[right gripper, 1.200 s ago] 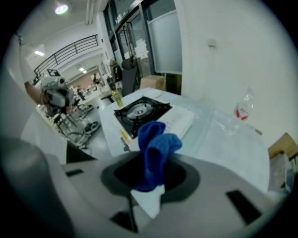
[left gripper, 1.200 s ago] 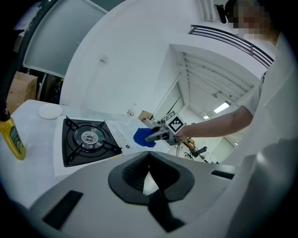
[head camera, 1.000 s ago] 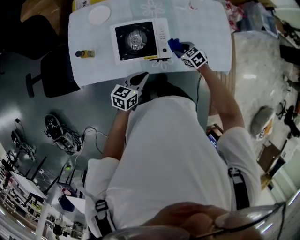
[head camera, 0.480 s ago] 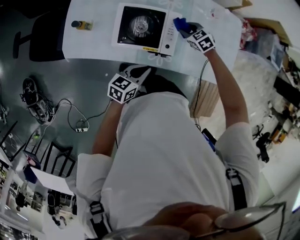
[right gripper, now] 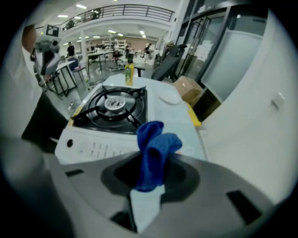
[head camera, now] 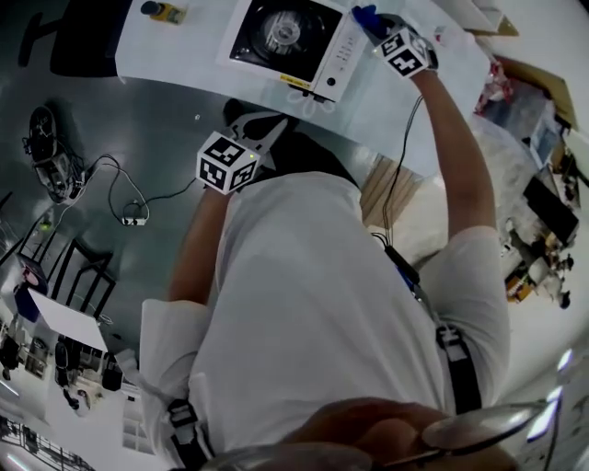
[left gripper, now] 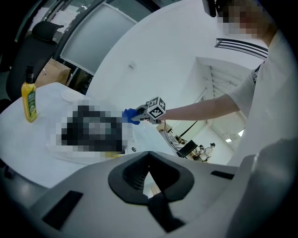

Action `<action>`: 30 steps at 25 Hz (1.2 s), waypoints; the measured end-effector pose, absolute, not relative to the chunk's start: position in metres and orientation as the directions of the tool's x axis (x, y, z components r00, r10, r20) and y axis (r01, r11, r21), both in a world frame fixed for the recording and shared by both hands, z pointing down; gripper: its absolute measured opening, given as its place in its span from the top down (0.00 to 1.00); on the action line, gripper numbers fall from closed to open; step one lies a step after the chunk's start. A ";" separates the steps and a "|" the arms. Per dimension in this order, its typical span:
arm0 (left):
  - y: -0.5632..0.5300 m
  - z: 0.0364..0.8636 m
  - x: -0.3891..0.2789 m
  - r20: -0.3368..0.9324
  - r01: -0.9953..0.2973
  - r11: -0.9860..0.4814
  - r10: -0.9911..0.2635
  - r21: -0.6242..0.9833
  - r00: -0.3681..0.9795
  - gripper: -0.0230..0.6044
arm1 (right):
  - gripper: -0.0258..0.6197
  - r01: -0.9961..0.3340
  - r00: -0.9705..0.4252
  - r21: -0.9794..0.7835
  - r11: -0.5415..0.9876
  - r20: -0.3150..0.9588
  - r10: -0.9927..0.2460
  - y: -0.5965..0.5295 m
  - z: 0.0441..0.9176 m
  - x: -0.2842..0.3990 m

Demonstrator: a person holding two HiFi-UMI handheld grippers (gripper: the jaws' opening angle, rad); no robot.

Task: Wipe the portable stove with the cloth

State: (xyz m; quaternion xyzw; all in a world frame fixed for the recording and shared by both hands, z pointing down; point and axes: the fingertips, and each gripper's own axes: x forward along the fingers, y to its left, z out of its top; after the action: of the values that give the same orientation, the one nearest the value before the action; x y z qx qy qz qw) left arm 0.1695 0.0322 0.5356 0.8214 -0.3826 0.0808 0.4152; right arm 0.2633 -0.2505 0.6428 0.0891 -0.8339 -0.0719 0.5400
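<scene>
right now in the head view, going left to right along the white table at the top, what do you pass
yellow bottle → portable stove → blue cloth → right gripper, which is shut on the cloth

R claw (head camera: pixel 375 22) holds cloth (head camera: pixel 362 14) beside stove (head camera: pixel 296 39).

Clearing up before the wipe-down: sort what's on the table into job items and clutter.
For the job:
stove
blue cloth, clamped in the right hand-held gripper

Just lying about:
yellow bottle
white dish
</scene>
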 end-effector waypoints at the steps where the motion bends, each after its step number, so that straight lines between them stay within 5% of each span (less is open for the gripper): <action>1: 0.034 0.537 0.170 0.455 -0.699 -0.356 -0.563 0.620 0.690 0.91 | 0.77 -0.053 -0.398 0.222 0.974 0.889 -0.225 -0.250 0.647 0.262; 30: 0.075 0.536 0.170 0.456 -0.705 -0.348 -0.571 0.618 0.682 0.91 | 0.77 -0.225 -0.532 0.051 0.973 0.830 -0.166 -0.123 0.657 0.266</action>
State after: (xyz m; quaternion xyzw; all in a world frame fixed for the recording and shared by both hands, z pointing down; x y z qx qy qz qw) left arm 0.1703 0.0746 0.5356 0.8172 -0.3904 0.0802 0.4164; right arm 0.2657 -0.1226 0.6565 0.1117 -0.8747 0.0312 0.4705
